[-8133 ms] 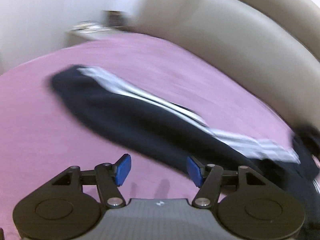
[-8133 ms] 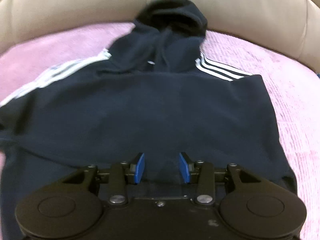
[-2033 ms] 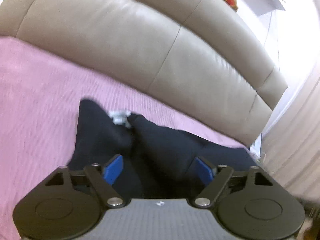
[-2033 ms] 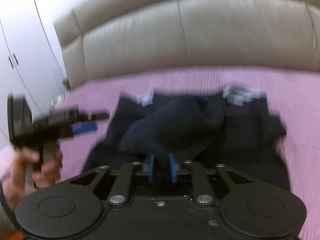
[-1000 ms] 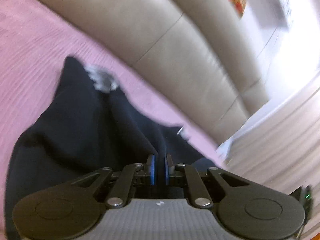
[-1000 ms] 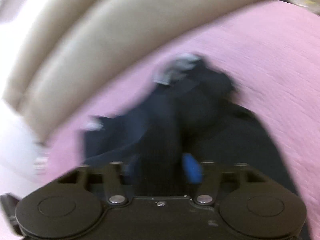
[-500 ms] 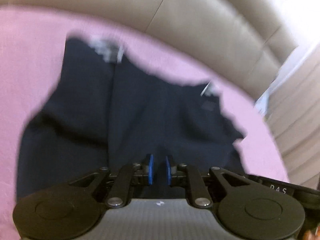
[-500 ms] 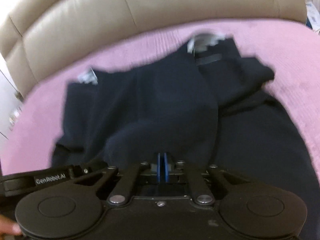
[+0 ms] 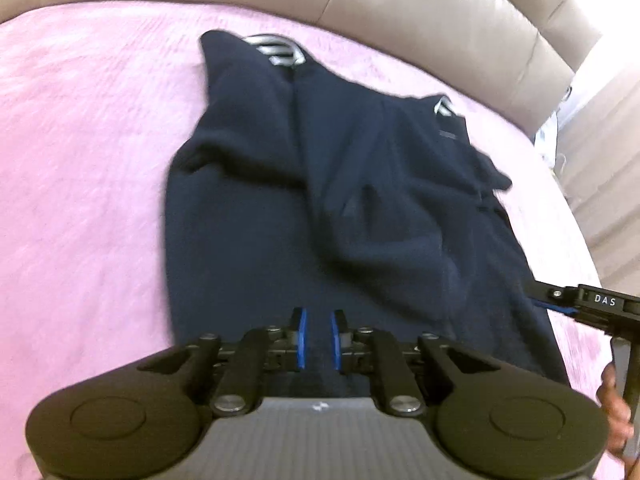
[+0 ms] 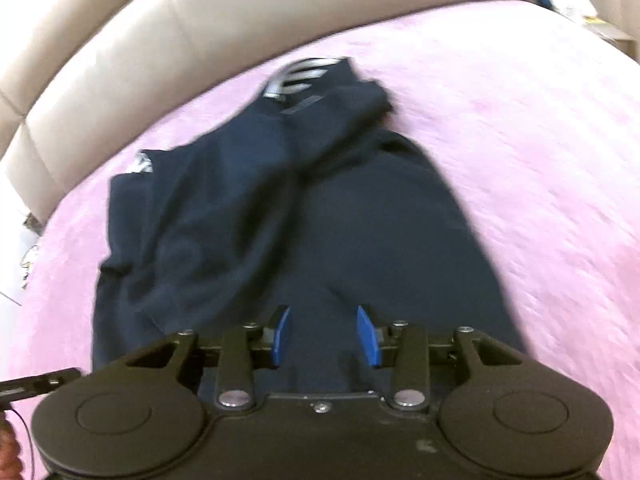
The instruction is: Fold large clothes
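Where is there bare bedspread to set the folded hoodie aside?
Bare pink bedspread lies left of the hoodie, up to the beige headboard; another patch lies right of it. The centre is crowded by the hoodie and both grippers.

A bed covered with a pink textured blanket [image 9: 80, 160] carries the clothing, with a beige padded leather headboard [image 9: 400, 8] along its far edge. Directly on the blanket lies a dark navy hoodie [image 9: 320, 208], folded into a narrow, rumpled shape, with white stripes [image 9: 278, 52] showing at its far corners.
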